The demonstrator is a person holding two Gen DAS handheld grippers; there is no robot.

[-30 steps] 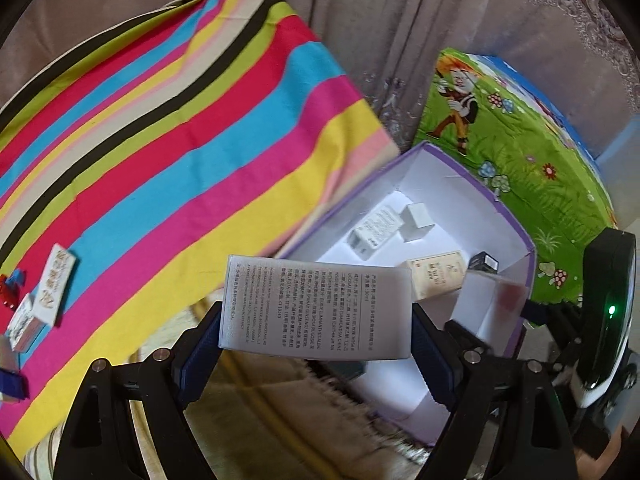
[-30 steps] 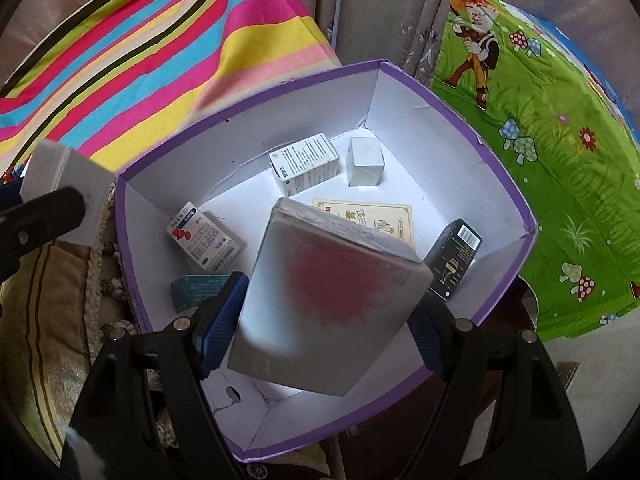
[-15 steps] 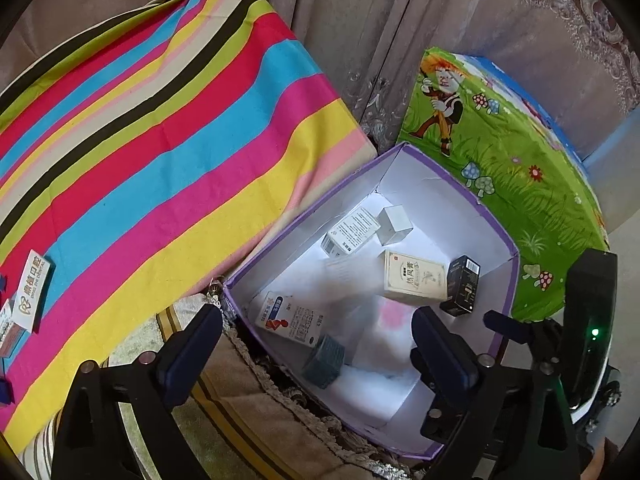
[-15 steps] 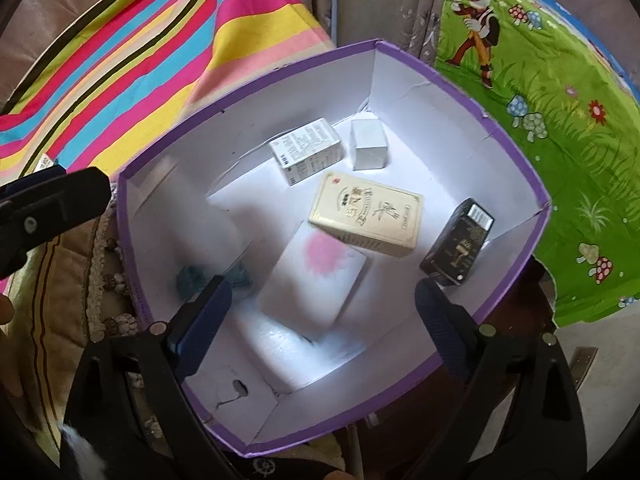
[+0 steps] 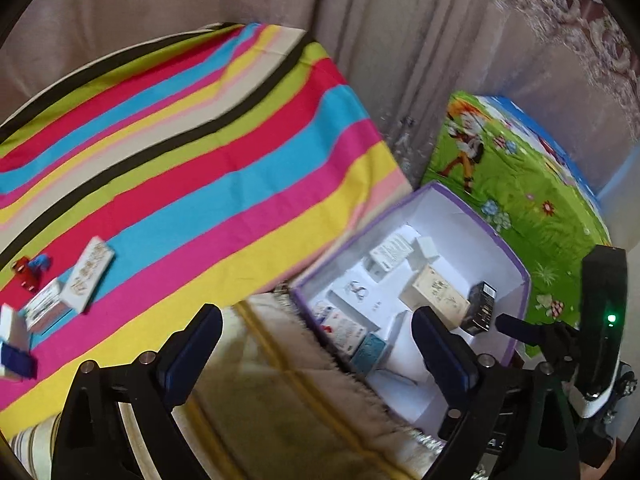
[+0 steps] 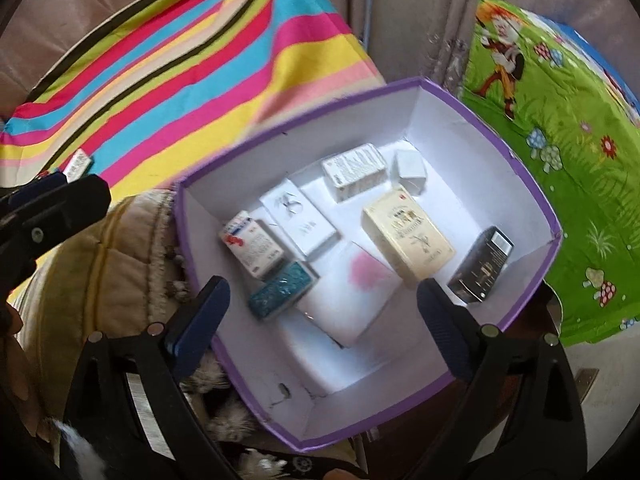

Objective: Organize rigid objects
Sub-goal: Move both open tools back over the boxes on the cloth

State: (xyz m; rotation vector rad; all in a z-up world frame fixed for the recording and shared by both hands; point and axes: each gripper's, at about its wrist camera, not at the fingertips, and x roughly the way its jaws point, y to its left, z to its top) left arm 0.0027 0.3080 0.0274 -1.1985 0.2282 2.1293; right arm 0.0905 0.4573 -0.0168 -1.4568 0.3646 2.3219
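In the left wrist view, the small white and blue cartons [image 5: 14, 340] at the left rim of the striped cloth are cut off by the picture's edge, and the tiny red and blue pieces [image 5: 30, 268] beside them are too small to identify. In the right wrist view, print on the cream rectangular carton [image 6: 406, 238] is motion-blurred and unreadable, and the teal embossed packet [image 6: 280, 290] overlaps the white carton with a pink blotch [image 6: 352, 292].
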